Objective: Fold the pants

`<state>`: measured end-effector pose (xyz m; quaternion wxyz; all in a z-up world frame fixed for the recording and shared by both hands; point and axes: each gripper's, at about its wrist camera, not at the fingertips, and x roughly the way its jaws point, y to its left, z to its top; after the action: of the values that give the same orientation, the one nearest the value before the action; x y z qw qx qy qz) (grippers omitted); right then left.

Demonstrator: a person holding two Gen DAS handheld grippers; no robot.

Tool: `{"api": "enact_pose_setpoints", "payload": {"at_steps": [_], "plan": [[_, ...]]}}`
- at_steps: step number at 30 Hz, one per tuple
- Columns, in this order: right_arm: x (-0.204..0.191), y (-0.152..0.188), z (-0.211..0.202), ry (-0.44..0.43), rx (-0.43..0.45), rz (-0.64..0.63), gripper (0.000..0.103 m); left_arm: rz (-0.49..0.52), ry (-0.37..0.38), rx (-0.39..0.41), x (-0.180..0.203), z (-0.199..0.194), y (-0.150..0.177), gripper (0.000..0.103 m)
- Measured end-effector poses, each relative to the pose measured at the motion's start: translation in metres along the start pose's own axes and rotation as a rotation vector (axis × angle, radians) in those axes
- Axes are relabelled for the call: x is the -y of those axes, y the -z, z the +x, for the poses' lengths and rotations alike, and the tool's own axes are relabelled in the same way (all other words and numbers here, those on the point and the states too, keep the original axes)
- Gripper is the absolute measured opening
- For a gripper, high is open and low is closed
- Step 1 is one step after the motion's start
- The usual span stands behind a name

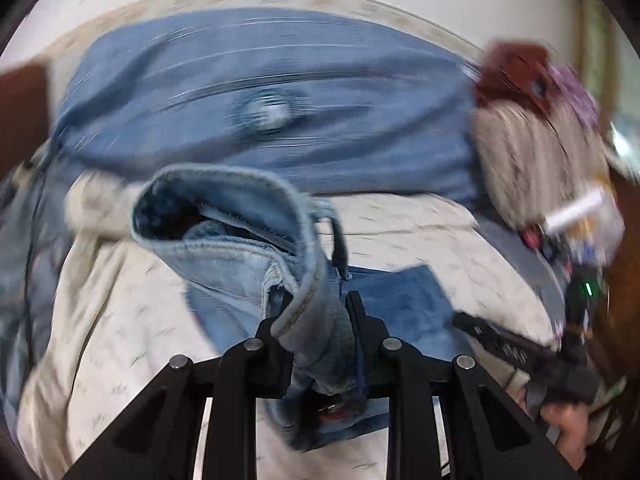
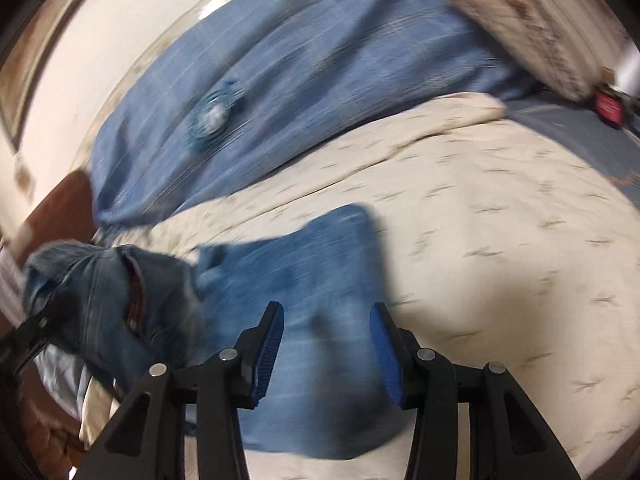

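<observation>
Blue denim pants [image 2: 312,280] lie on a cream bedspread [image 2: 500,240]. My left gripper [image 1: 318,304] is shut on a bunched light-blue part of the pants [image 1: 240,232], its hem or waistband, and holds it lifted above the bed. In the right wrist view the lifted bunch [image 2: 112,296] hangs at the left with the left gripper's black tip under it. My right gripper [image 2: 326,312] is open, its blue pads [image 2: 384,340] apart just above the flat part of the pants. It also shows at the right edge of the left wrist view [image 1: 520,344]. Both views are motion-blurred.
A blue blanket or cover [image 1: 280,100] lies across the back of the bed against a white wall. A beige pillow [image 1: 536,160] and small items sit at the right. Brown wooden furniture [image 2: 60,208] stands at the left edge.
</observation>
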<state>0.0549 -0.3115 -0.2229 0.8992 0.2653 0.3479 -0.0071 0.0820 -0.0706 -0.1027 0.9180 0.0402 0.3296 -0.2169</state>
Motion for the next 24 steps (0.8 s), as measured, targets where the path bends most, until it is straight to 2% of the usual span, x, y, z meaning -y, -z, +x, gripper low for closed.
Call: {"api": "enact_pose_setpoints", "payload": {"at_steps": [5,9,12,14,16,17,18,20,21,23,24], "plan": [[0.052,-0.014,-0.014,0.005,0.028,0.2,0.049,0.198,0.062,-0.085,0.076,0.045,0.011,0.024],[0.084,-0.02,-0.031,0.033,0.09,0.313,0.049,0.312,0.1,-0.221,0.124,0.099,0.044,0.027],[0.1,-0.022,-0.039,0.04,0.115,0.367,0.049,0.38,0.061,-0.176,0.135,0.099,0.056,0.029],[0.104,-0.024,-0.042,0.033,0.119,0.378,0.049,0.348,0.119,-0.167,0.129,0.085,0.051,0.038],[0.1,-0.026,-0.041,0.031,0.122,0.36,0.049,0.294,0.238,-0.17,0.122,0.062,0.041,0.04],[0.097,-0.027,-0.041,0.032,0.126,0.344,0.049,0.276,0.274,-0.162,0.118,0.052,0.036,0.042],[0.091,-0.027,-0.042,0.037,0.131,0.326,0.049,0.259,0.289,-0.124,0.111,0.032,0.029,0.045],[0.078,-0.027,-0.042,0.035,0.142,0.277,0.048,0.238,0.269,-0.066,0.098,0.009,0.02,0.059],[0.07,-0.025,-0.044,0.023,0.148,0.249,0.049,0.209,0.252,-0.027,0.082,-0.003,0.014,0.06],[0.053,-0.021,-0.047,0.008,0.164,0.194,0.048,0.164,0.215,-0.007,0.061,-0.008,0.006,0.06],[0.043,-0.02,-0.049,0.0,0.174,0.157,0.048,0.121,0.165,-0.003,0.041,-0.007,0.0,0.06]]}}
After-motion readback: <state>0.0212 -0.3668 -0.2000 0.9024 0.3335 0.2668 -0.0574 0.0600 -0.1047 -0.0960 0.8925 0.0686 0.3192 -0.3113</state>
